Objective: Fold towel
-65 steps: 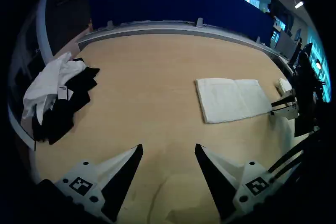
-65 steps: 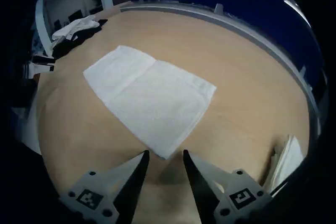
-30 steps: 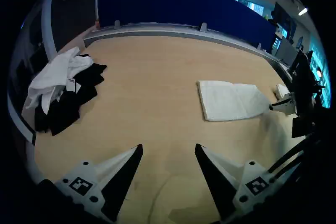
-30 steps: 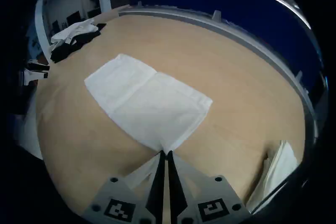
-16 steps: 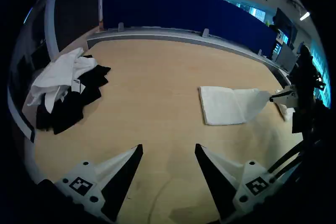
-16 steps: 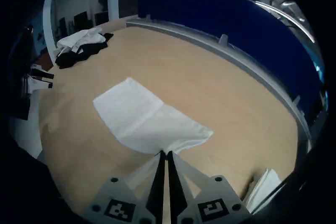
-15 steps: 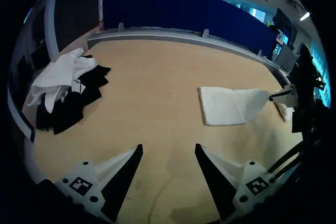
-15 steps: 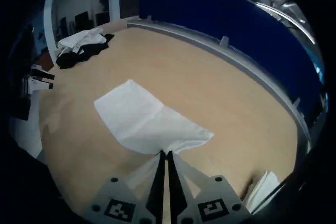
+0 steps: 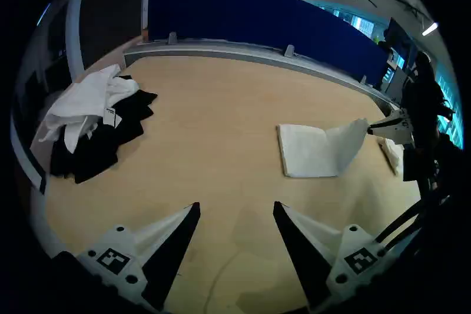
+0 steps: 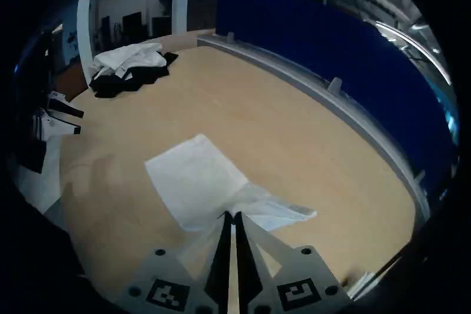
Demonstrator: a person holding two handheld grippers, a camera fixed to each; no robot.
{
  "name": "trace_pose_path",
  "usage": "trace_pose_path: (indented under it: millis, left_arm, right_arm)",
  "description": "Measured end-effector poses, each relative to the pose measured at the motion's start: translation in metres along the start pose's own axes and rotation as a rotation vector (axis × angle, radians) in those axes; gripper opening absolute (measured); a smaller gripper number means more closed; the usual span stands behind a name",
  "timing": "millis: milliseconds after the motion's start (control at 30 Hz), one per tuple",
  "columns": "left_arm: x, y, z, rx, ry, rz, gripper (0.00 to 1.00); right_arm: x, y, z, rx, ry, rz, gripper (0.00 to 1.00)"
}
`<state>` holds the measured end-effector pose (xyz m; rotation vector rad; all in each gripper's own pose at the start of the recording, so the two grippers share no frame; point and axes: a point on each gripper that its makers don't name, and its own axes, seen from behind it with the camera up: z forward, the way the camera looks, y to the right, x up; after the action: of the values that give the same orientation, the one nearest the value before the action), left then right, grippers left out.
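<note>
A white towel (image 9: 315, 149) lies half-folded on the wooden table (image 9: 218, 113). Its right end is lifted off the table and curls upward. My right gripper (image 10: 229, 218) is shut on a corner of the towel (image 10: 206, 187), which hangs down from its fingertips. In the left gripper view that right gripper (image 9: 377, 130) is at the far right, holding the raised end. My left gripper (image 9: 235, 207) hovers open over bare table near the front, well short of the towel and with nothing between its fingers.
A heap of white and black clothes (image 9: 91, 122) lies at the table's left edge, also seen far left as clothes (image 10: 132, 66). A blue partition (image 9: 259, 19) runs along the table's back. Another folded white cloth (image 9: 393, 155) sits near the right edge.
My right gripper has closed on the towel's corner and lifted it up and toward the other end. The left gripper has stayed open and has barely moved.
</note>
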<state>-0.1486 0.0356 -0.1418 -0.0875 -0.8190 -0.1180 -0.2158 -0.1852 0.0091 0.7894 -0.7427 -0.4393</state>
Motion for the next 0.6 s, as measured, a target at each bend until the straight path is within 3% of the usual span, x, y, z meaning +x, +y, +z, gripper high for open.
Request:
trace_pose_path:
  millis: [300, 600]
  left_arm:
    - [-0.005, -0.005, -0.013, 0.032, 0.010, 0.023, 0.92]
    - [-0.013, -0.017, -0.027, 0.064, 0.013, -0.011, 0.92]
  right_arm:
    - [0.036, -0.035, 0.026, 0.066, 0.016, -0.122, 0.05]
    - [0.051, -0.090, 0.065, 0.158, 0.010, -0.189, 0.05]
